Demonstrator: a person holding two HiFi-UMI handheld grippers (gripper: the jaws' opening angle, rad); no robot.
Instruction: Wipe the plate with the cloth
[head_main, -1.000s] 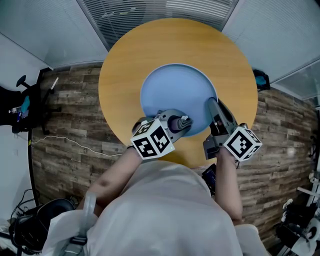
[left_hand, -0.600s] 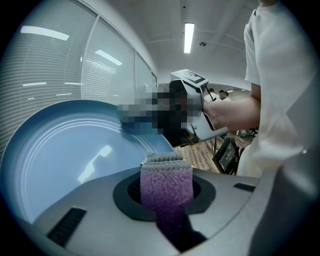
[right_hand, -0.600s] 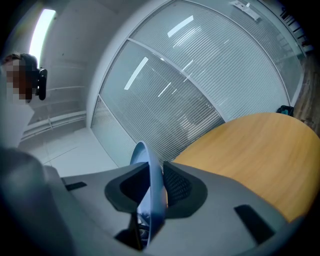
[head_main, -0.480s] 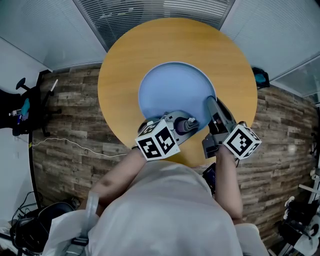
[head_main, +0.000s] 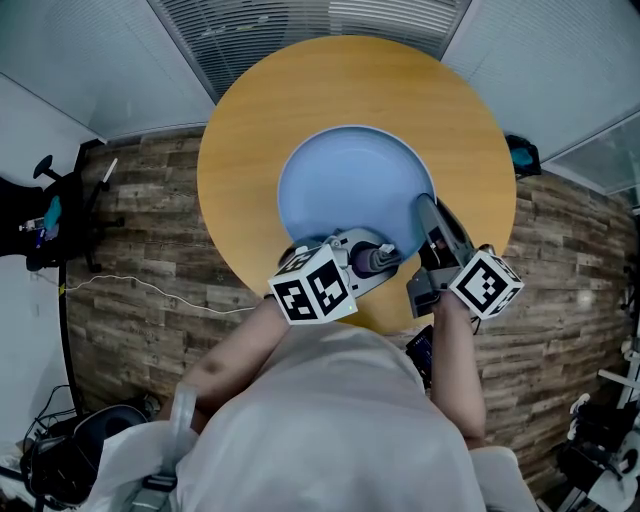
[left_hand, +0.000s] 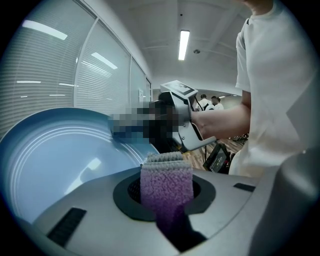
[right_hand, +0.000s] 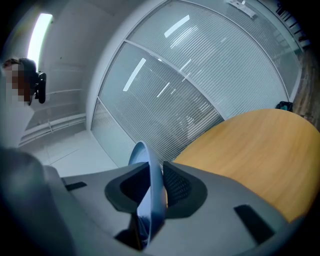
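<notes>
A big light-blue plate (head_main: 345, 190) lies on the round wooden table (head_main: 250, 110). My right gripper (head_main: 428, 222) is shut on the plate's right rim, and in the right gripper view the plate's edge (right_hand: 149, 200) stands upright between the black pads. A folded purple-grey cloth (left_hand: 166, 181) sticks up from my left gripper (head_main: 385, 258), which is shut on it over the plate's near edge. In the left gripper view the plate's inner face (left_hand: 60, 160) fills the left side and the right gripper (left_hand: 182, 117) shows beyond the cloth. Where the cloth meets the plate is hidden.
The table stands on a wood-plank floor (head_main: 150, 290) next to window blinds (head_main: 320, 20). A black office chair (head_main: 55, 215) is at the far left, a teal object (head_main: 520, 160) lies at the right and cables and gear (head_main: 60, 460) sit at the lower left.
My left gripper with the cloth has slid to the right along the plate's near edge, closer to the right gripper. The right gripper and the plate have stayed put.
</notes>
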